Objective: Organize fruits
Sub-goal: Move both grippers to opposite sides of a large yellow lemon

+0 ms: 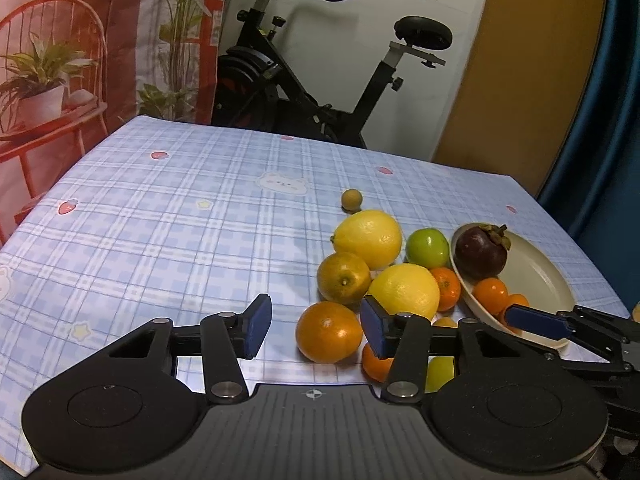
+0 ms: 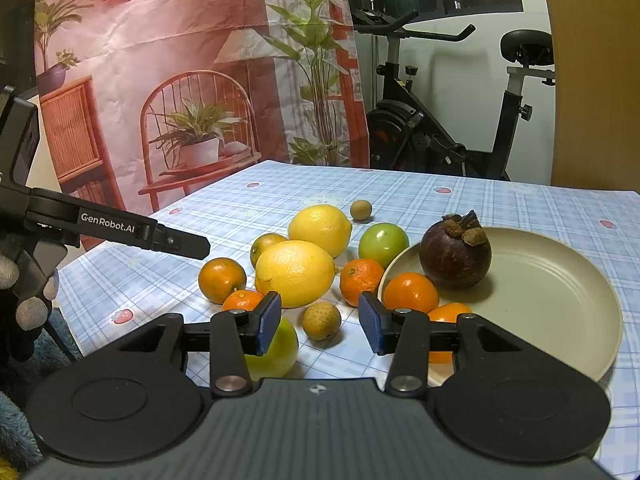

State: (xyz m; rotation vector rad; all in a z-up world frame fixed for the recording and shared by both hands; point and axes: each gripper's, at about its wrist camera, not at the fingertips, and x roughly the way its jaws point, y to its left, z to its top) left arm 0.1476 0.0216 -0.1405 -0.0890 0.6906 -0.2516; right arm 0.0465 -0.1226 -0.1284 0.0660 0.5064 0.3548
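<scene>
Fruit sits in a loose pile on the worktop (image 2: pixel 520 208), just left of the plate (image 2: pixel 560 280). Plate holds the mangosteen (image 2: pixel 455 254) and two mandarins at its near-left rim (image 2: pixel 411 292); the rest of it is bare.

Touching in the pile: two lemons (front one (image 2: pixel 295 273)), green fruit (image 2: pixel 383 245) behind, several oranges. Small brown fruit (image 2: pixel 321 320) lies nearest the plate's front-left.

Left tongs (image 1: pixel 316 328) part-open around an orange (image 1: pixel 329 332), pads not on it, nothing held. Right tongs (image 2: pixel 319 322) part-open, empty, the small brown fruit just ahead of the gap.

Risks:
- round fruit, all touching: nudge one and its neighbours roll (the lone small fruit (image 1: pixel 351 200) behind the pile is already loose)
- plate is shallow, so a dropped piece could roll out
- both tongs work close to the plate's left side and could clash
</scene>
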